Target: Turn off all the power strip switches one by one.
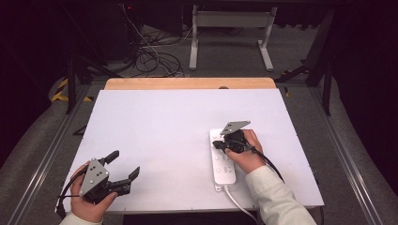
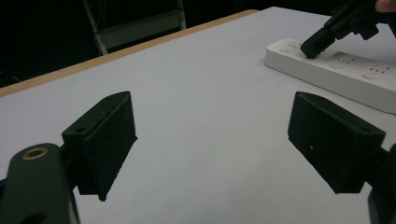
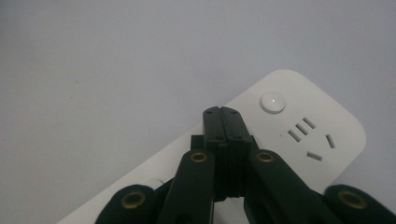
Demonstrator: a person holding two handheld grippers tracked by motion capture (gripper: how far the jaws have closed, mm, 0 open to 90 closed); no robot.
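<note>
A white power strip lies on the white table top, right of centre, with its length running front to back. My right gripper is shut with nothing between its jaws, and its tips press on the strip's far end. In the right gripper view the closed tips sit just short of the round button on the strip. My left gripper is open and empty near the front left corner. Its view looks across to the strip and the right gripper.
The strip's white cable runs off the front edge. A wooden strip borders the table's far edge. Beyond it are floor cables and a white stand. Bare table spreads between the two grippers.
</note>
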